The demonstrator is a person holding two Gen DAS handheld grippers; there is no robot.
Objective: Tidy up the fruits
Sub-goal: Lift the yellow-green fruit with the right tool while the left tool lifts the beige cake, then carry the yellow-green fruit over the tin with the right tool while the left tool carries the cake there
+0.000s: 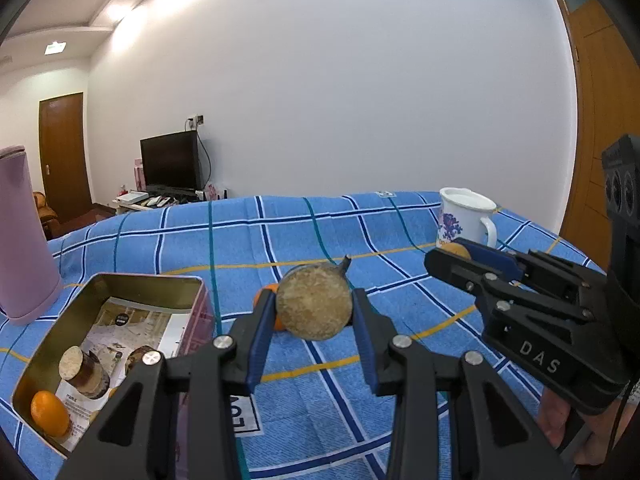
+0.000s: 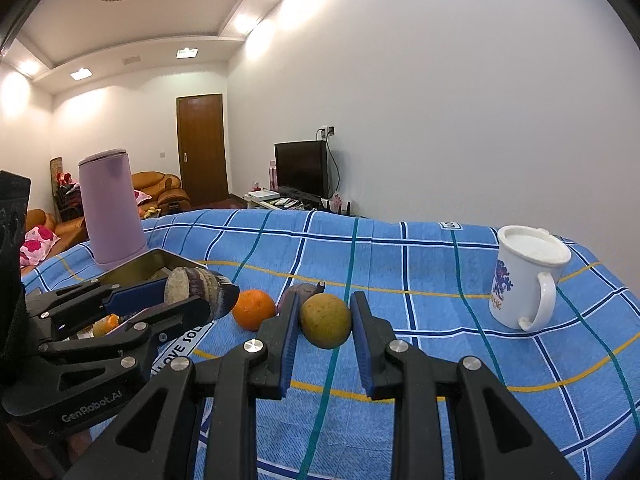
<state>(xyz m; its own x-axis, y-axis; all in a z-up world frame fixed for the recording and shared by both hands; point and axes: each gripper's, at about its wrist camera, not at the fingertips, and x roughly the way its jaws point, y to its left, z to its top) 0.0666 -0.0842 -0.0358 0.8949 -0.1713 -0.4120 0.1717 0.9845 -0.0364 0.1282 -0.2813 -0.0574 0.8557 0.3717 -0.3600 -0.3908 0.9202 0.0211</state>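
Observation:
In the left wrist view my left gripper [image 1: 314, 300] is shut on a thick cut chunk [image 1: 314, 306] with a pale round face and purple skin, held just above the blue checked cloth. An orange [image 1: 266, 292] lies right behind it. The open tin [image 1: 148, 277] sits at the lower left with similar cut chunks [image 1: 82, 372] and an orange [image 1: 50, 414] inside. In the right wrist view my right gripper [image 2: 325, 304] is shut on a round yellow-green fruit [image 2: 326, 320]. Left of it lie an orange [image 2: 254, 308] and a purple stemmed fruit [image 2: 306, 292], partly hidden by the finger.
A white flowered mug [image 2: 524, 276] stands on the right side of the cloth. A tall lilac flask [image 2: 110, 208] stands behind the tin [image 2: 160, 258]. The bed's far edge drops toward a TV stand and a white wall. My left gripper [image 2: 192, 292] hangs beside the tin.

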